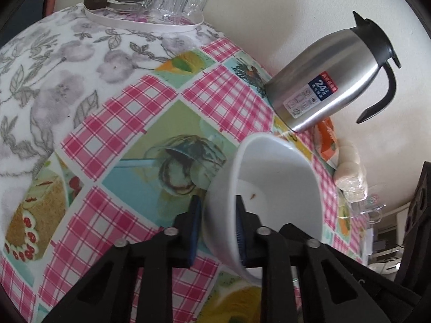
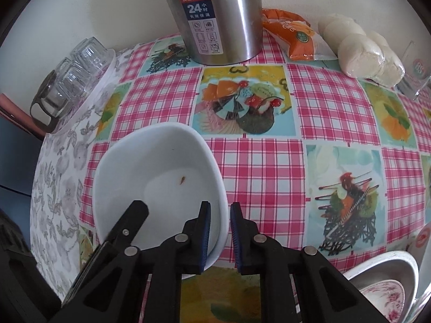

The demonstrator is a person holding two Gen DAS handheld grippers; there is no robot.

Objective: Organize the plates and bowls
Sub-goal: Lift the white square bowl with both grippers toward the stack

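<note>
The table wears a pink checked cloth [image 2: 258, 177] with cake pictures, and a cream wall stands right behind it.

Nearest, the left gripper [image 1: 218, 231] pinches the white bowl [image 1: 280, 177] by its rim: one blue pad sits inside the bowl and one outside, both pressed on the wall. The bowl looks tipped in this view. I cannot tell if its bottom touches the cloth.

The right gripper [image 2: 219, 238] has its fingers around the other side of the same white bowl [image 2: 159, 177]. The left pad touches the inside. The right pad stands a little off the rim, so the jaws are a bit wider than the wall. A small brown speck lies inside the bowl.

At the right, near the table edge, a metal bowl [image 2: 388, 271] holds a flowered plate [image 2: 382, 298].

Past the bowl the checked cloth is bare, with open room.

Far back by the wall stand a steel jug [image 2: 221, 16], an orange packet [image 2: 291, 35], white buns [image 2: 361, 48] and upside-down glasses [image 2: 78, 72] on a tray at the left edge.
</note>
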